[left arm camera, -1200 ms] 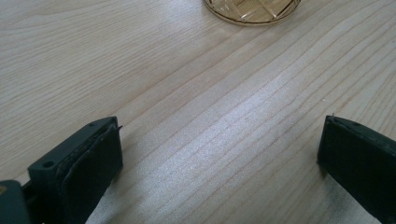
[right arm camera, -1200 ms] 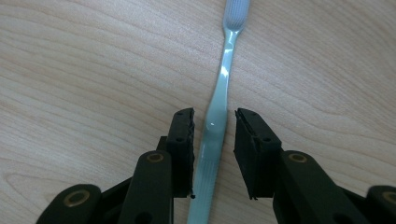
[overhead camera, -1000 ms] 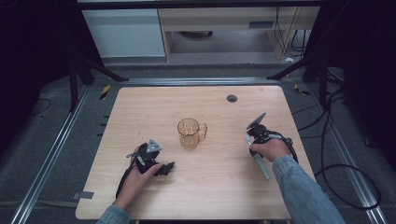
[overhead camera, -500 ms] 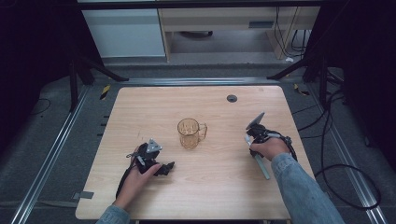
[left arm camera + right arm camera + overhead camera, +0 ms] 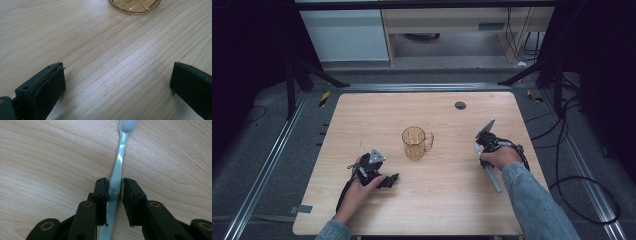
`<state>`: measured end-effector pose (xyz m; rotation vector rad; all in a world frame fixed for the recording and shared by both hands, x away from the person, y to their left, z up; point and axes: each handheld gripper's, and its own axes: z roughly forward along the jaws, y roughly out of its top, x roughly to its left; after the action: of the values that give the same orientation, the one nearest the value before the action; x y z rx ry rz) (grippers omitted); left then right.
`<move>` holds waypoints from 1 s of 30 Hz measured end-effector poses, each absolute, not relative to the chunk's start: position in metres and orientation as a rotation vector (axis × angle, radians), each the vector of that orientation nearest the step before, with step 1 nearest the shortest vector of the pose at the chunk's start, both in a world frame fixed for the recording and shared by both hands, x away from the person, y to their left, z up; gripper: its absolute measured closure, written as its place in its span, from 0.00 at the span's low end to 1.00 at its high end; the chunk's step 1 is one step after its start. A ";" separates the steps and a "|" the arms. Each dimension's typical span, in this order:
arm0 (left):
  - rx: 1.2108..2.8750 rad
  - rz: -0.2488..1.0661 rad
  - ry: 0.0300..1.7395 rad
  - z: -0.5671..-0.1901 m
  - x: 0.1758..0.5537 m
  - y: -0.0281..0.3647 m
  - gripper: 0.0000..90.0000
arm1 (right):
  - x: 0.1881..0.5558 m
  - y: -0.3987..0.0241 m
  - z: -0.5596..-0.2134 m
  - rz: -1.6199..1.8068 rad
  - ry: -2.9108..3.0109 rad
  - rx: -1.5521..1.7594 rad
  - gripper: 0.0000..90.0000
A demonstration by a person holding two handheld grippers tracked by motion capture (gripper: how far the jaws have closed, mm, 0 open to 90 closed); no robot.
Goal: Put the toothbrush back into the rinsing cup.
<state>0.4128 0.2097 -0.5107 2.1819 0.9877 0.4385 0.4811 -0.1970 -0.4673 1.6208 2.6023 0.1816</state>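
Note:
A pale green toothbrush (image 5: pixel 121 147) lies flat on the wooden table (image 5: pixel 452 210), its bristled head pointing away from the jaws. My right gripper (image 5: pixel 115 186) is shut on its handle, one jaw on each side. From above, the right gripper (image 5: pixel 482 151) sits at the table's right side, and the toothbrush (image 5: pixel 493 179) sticks out toward the front edge. An amber glass mug (image 5: pixel 414 142) stands upright at the table's middle, handle to the right. My left gripper (image 5: pixel 391 178) rests at the front left, open, with bare wood between its jaws (image 5: pixel 117 75). The mug's base (image 5: pixel 135 3) shows just beyond it.
A small dark round grommet (image 5: pixel 460 105) sits in the table near its far edge. Cables (image 5: pixel 562 185) trail off the right side. Metal rails (image 5: pixel 267 165) and dark stand legs flank the table, with a white cabinet (image 5: pixel 347 35) behind.

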 end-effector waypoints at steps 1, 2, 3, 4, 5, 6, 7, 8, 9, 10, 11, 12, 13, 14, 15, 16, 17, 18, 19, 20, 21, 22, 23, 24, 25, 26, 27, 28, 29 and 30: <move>2.182 0.439 0.987 -0.511 0.413 0.210 0.00 | 0.481 -0.197 -0.467 0.177 2.604 1.616 0.81; 2.182 0.439 0.988 -0.511 0.413 0.210 0.00 | 0.481 -0.196 -0.467 0.174 2.603 1.615 0.81; 2.182 0.438 0.988 -0.511 0.413 0.210 0.00 | 0.481 -0.196 -0.467 0.172 2.602 1.614 0.82; 2.182 0.438 0.988 -0.511 0.413 0.210 0.00 | 0.481 -0.195 -0.467 0.166 2.602 1.614 0.82; 2.182 0.439 0.988 -0.511 0.413 0.210 0.00 | 0.481 -0.195 -0.467 0.162 2.601 1.611 0.83; 2.182 0.438 0.988 -0.511 0.413 0.210 0.00 | 0.481 -0.194 -0.467 0.158 2.600 1.612 0.84; 2.182 0.438 0.988 -0.511 0.413 0.210 0.00 | 0.481 -0.194 -0.467 0.158 2.604 1.608 0.84; 2.182 0.439 0.988 -0.511 0.413 0.210 0.00 | 0.481 -0.193 -0.467 0.156 2.605 1.605 0.85; 2.182 0.439 0.988 -0.511 0.413 0.210 0.00 | 0.481 -0.193 -0.467 0.155 2.606 1.605 0.85; 2.182 0.439 0.987 -0.511 0.413 0.210 0.00 | 0.481 -0.193 -0.467 0.156 2.608 1.605 0.86; 2.182 0.439 0.987 -0.511 0.413 0.210 0.00 | 0.481 -0.193 -0.467 0.157 2.609 1.608 0.87; 2.182 0.438 0.988 -0.511 0.413 0.210 0.00 | 0.481 -0.193 -0.467 0.159 2.611 1.609 0.87; 2.182 0.439 0.988 -0.511 0.413 0.210 0.00 | 0.481 -0.194 -0.467 0.161 2.615 1.605 0.87; 2.182 0.438 0.988 -0.511 0.413 0.210 0.00 | 0.481 -0.194 -0.467 0.164 2.615 1.604 0.88; 2.182 0.438 0.988 -0.511 0.413 0.210 0.00 | 0.481 -0.194 -0.467 0.167 2.619 1.598 0.88; 2.182 0.438 0.988 -0.511 0.413 0.210 0.00 | 0.481 -0.195 -0.467 0.171 2.623 1.595 0.88; 2.182 0.438 0.988 -0.511 0.413 0.210 0.00 | 0.481 -0.195 -0.467 0.174 2.625 1.597 0.88; 2.182 0.438 0.988 -0.511 0.413 0.210 0.00 | 0.481 -0.196 -0.467 0.187 2.629 1.598 0.88; 2.182 0.438 0.988 -0.511 0.413 0.210 0.00 | 0.481 -0.197 -0.466 0.206 2.625 1.613 0.88; 2.185 0.438 0.986 -0.511 0.413 0.210 0.00 | 0.481 -0.198 -0.464 0.243 2.623 1.611 0.88; 2.186 0.438 0.985 -0.511 0.413 0.210 0.00 | 0.481 -0.198 -0.461 0.276 2.618 1.620 0.88; 2.187 0.438 0.985 -0.510 0.413 0.210 0.00 | 0.481 -0.199 -0.458 0.311 2.618 1.619 0.88; 2.187 0.438 0.985 -0.511 0.413 0.210 0.00 | 0.480 -0.199 -0.455 0.334 2.609 1.624 0.88; 2.186 0.438 0.986 -0.511 0.413 0.210 0.00 | 0.480 -0.200 -0.452 0.358 2.604 1.622 0.88; 2.186 0.438 0.986 -0.511 0.413 0.210 0.00 | 0.479 -0.200 -0.449 0.383 2.600 1.624 0.88; 2.186 0.438 0.986 -0.511 0.413 0.210 0.00 | 0.479 -0.200 -0.445 0.411 2.596 1.624 0.88; 2.186 0.439 0.986 -0.511 0.413 0.210 0.00 | 0.478 -0.200 -0.442 0.438 2.591 1.623 0.88; 2.186 0.438 0.986 -0.511 0.413 0.210 0.00 | 0.477 -0.200 -0.439 0.465 2.582 1.623 0.88; 2.186 0.438 0.986 -0.511 0.413 0.210 0.00 | 0.477 -0.199 -0.436 0.500 2.582 1.610 0.88; 2.185 0.438 0.986 -0.511 0.413 0.210 0.00 | 0.475 -0.198 -0.433 0.528 2.577 1.607 0.88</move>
<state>0.4130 0.2098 -0.5106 2.1851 0.9860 0.4381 0.4755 -0.1981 -0.4327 1.6073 2.5774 0.5282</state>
